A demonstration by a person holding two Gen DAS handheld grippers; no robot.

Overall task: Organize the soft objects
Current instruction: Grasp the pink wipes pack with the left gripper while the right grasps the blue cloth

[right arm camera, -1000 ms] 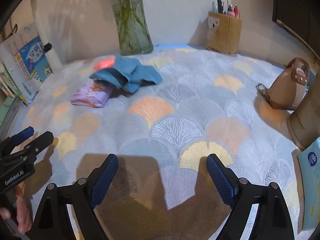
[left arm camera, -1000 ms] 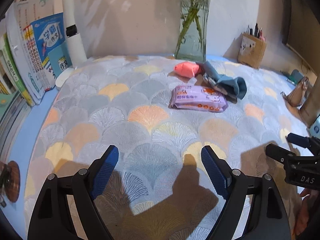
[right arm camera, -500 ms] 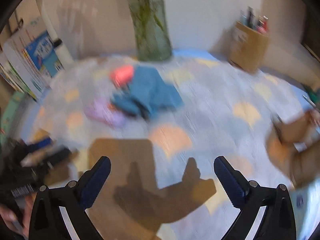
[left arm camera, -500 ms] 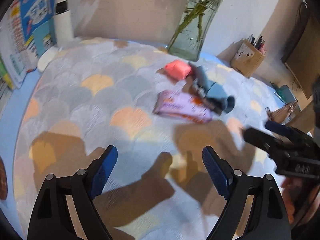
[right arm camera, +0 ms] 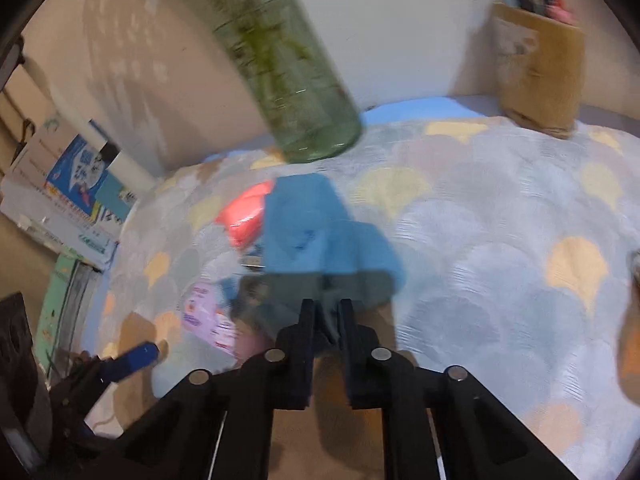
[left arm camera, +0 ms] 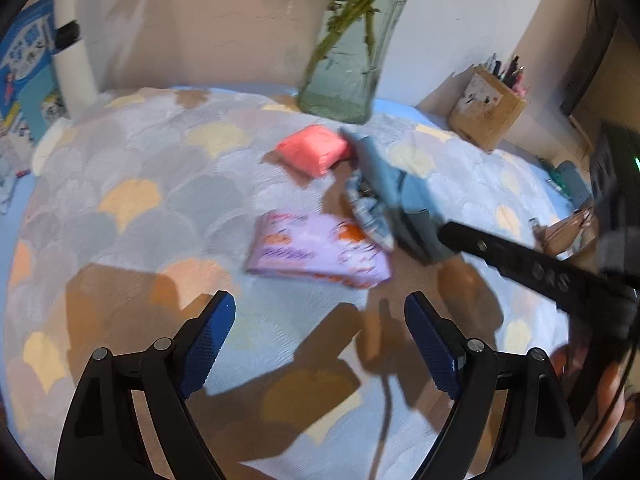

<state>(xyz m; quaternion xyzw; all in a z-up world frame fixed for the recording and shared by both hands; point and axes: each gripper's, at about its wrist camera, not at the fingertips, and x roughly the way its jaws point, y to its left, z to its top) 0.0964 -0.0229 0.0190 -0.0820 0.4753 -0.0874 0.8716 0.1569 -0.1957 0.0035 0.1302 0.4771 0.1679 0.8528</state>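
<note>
A crumpled blue cloth (right arm camera: 316,236) lies mid-table in the right wrist view, also seen in the left wrist view (left arm camera: 394,184). My right gripper (right arm camera: 326,312) is shut on its near edge. A pink soft pack (left arm camera: 314,150) lies behind the cloth, and shows in the right wrist view (right arm camera: 244,216). A purple tissue pack (left arm camera: 316,250) lies just ahead of my left gripper (left arm camera: 320,332), which is open and empty above the tablecloth. The purple pack shows in the right wrist view (right arm camera: 210,318).
A glass vase (left arm camera: 348,48) with green stems stands at the back. A cardboard pen holder (left arm camera: 486,112) is at the back right. Books (left arm camera: 24,76) and a white cylinder (left arm camera: 74,60) stand at the left. A brown bag (left arm camera: 560,236) sits at the right.
My right gripper moved forward to the blue cloth and closed on its edge. My left gripper moved closer to the purple pack and stayed open.
</note>
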